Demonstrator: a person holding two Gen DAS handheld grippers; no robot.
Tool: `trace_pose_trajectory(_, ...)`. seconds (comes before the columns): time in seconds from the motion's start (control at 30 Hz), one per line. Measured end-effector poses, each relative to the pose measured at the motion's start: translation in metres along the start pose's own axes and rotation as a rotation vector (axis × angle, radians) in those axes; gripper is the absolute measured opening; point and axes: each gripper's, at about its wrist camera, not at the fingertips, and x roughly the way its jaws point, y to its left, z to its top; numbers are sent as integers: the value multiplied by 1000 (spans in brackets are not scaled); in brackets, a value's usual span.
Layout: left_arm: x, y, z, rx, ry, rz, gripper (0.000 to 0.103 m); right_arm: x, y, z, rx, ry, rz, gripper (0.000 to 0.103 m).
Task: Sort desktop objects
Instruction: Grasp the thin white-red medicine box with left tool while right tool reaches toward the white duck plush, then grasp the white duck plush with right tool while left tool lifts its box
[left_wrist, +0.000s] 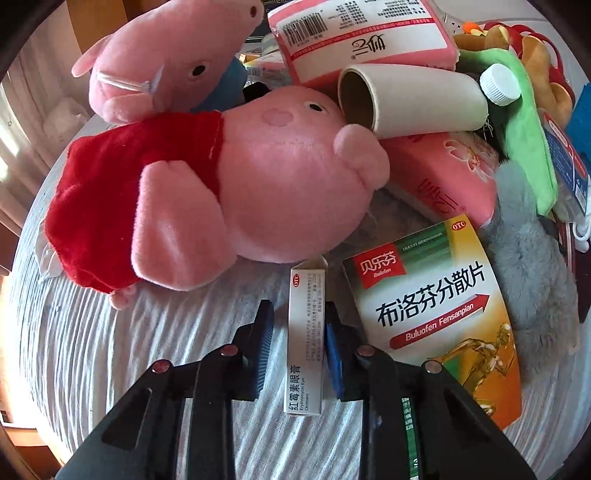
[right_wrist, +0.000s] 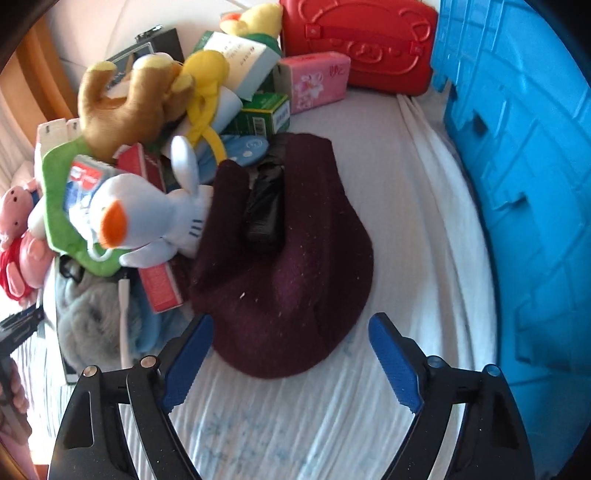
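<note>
My left claw (left_wrist: 297, 334) has the slim white ointment box (left_wrist: 306, 339) between its pads, only the right pad touching, beside the ibuprofen box (left_wrist: 432, 314); my right claw (right_wrist: 291, 356) is spread wide around the maroon hat (right_wrist: 291, 266) on the sheet (right_wrist: 413, 206)

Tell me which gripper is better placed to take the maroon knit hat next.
Right. The right gripper is open, its fingers flanking the maroon knit hat. The left gripper sits around the slim white ointment box, away from the hat.
</note>
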Motion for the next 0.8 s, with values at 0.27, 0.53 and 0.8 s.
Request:
trace_pose_trajectory(0.27,-14,10,2,-12,-8,24,17,27,-13,0,65,30,31,89)
trace_pose_trajectory(0.53,-59,-2,21,14,-118,-2,17,-5,-11,29,32,-91,65,40)
trace_pose_trajectory(0.8,-72,-27,62,53,-173,-44,17,33,4,54,38,3,143,33)
